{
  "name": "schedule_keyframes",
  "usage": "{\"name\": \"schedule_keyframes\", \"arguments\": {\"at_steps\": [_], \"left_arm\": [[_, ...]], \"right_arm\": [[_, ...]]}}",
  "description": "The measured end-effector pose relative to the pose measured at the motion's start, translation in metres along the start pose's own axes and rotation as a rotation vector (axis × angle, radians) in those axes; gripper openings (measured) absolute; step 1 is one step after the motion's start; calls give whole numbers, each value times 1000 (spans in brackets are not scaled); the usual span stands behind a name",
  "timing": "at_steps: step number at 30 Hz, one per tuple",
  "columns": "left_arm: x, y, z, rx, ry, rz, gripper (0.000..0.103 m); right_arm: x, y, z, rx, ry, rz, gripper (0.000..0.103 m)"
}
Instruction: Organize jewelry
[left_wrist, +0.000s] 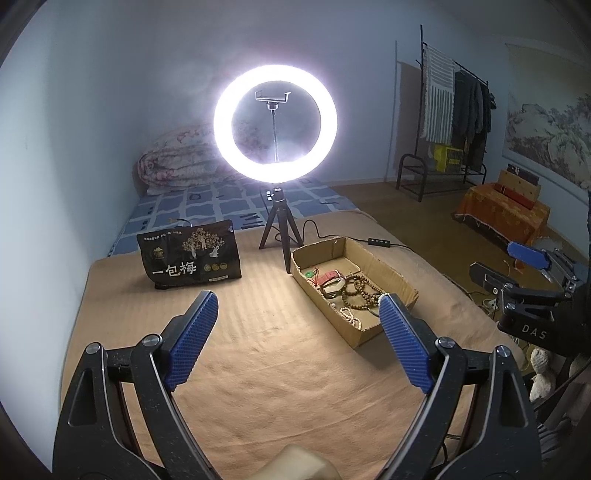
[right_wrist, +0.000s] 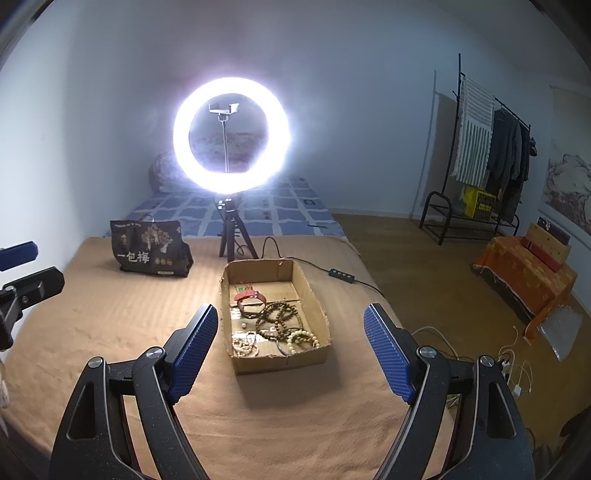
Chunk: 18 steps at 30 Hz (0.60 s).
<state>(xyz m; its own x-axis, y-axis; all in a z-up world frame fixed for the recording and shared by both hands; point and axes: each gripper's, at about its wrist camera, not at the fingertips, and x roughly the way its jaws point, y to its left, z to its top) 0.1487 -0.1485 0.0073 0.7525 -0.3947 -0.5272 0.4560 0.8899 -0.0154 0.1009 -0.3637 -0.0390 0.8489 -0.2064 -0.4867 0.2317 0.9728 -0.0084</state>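
A shallow cardboard box (left_wrist: 369, 253) lies on the tan bed cover, holding a jumble of jewelry. Inside are a dark wooden bead strand (right_wrist: 279, 317), pale bead bracelets (right_wrist: 303, 338), a red strap (right_wrist: 247, 294) and a green pendant (left_wrist: 308, 274). My left gripper (left_wrist: 297, 297) hovers over the cover to the left of the box, jaws wide open and empty. My right gripper (right_wrist: 290, 308) is held before the box's near end, also open with nothing between its blue pads. The box's near wall hides part of its floor.
A lit ring light (right_wrist: 231, 140) on a small tripod (right_wrist: 232, 236) stands just behind the box. A black snack bag (left_wrist: 190, 256) leans at the back left. A cable with an inline controller (right_wrist: 341, 275) trails off the bed's right edge. Wires lie on the floor.
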Motion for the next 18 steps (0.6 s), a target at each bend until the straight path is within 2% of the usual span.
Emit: {"name": "schedule_keyframes", "arguments": {"at_steps": [18], "left_arm": [[0,0,0,-3,-1,-4,93]], "right_arm": [[1,-1,-1,-4,6,2,82]]}}
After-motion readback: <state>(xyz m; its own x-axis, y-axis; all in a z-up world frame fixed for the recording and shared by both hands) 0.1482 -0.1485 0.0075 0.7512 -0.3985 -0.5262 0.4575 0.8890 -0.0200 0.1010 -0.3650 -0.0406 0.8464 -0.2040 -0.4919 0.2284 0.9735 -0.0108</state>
